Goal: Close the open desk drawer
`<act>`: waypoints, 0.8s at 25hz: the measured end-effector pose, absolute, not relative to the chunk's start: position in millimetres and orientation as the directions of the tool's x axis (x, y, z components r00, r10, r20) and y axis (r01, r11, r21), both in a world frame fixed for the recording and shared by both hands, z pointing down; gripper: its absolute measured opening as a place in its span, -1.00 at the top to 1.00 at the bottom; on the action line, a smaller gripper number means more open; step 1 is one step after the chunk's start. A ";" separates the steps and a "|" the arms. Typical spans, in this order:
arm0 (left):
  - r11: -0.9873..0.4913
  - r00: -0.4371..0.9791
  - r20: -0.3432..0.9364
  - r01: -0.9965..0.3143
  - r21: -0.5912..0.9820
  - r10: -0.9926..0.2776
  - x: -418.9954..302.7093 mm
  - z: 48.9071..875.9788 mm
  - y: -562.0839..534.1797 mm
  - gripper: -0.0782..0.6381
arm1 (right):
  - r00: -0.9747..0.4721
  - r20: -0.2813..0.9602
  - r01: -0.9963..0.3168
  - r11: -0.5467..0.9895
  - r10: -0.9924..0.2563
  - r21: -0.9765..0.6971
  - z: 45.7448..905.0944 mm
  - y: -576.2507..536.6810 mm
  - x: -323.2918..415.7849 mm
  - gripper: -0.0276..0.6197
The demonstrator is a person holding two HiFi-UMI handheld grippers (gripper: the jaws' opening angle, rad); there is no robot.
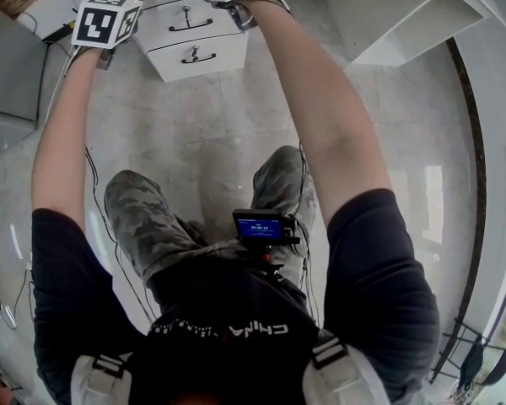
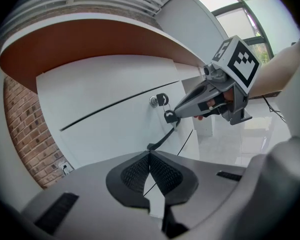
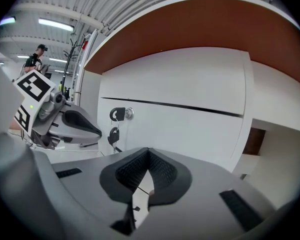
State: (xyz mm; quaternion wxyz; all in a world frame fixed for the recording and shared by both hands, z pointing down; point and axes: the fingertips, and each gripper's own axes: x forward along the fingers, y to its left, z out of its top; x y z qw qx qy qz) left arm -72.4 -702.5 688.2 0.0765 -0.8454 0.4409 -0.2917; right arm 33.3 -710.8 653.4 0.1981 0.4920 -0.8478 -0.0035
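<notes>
Both claws, left gripper (image 2: 150,156) and right gripper (image 3: 148,151), are pressed together and empty, facing the white desk drawer (image 3: 190,134) mid-frame. The closing push seems to be in hand, and it likely needs a steady forward shove.

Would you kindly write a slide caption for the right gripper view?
Shut, the right tongs face a white drawer front with a key in its lock.

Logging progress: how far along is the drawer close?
Done: both grippers are up at the white drawer unit, the left gripper and right gripper shut on nothing. In hand: the right gripper's tip sits by the key under the lock; contact unclear. Remaining: in the head view the lower drawer seems to stand out past the one above, so the push looks due.
</notes>
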 end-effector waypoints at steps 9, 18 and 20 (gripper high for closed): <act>-0.601 0.492 0.355 -0.720 -0.347 -0.795 -77.6 656.3 -657.7 0.75 | -0.473 0.284 -0.837 0.526 -0.834 0.153 635.8 -680.2 35.5 0.87; -0.602 0.554 0.236 -0.733 -0.317 -0.799 -73.7 641.9 -599.2 0.75 | -0.550 0.221 -0.791 0.588 -0.805 0.170 636.6 -609.6 42.2 0.87; -0.610 0.564 0.235 -0.726 -0.316 -0.792 -69.6 642.5 -588.0 0.75 | -0.551 0.236 -0.773 0.596 -0.801 0.217 644.2 -599.1 39.6 0.87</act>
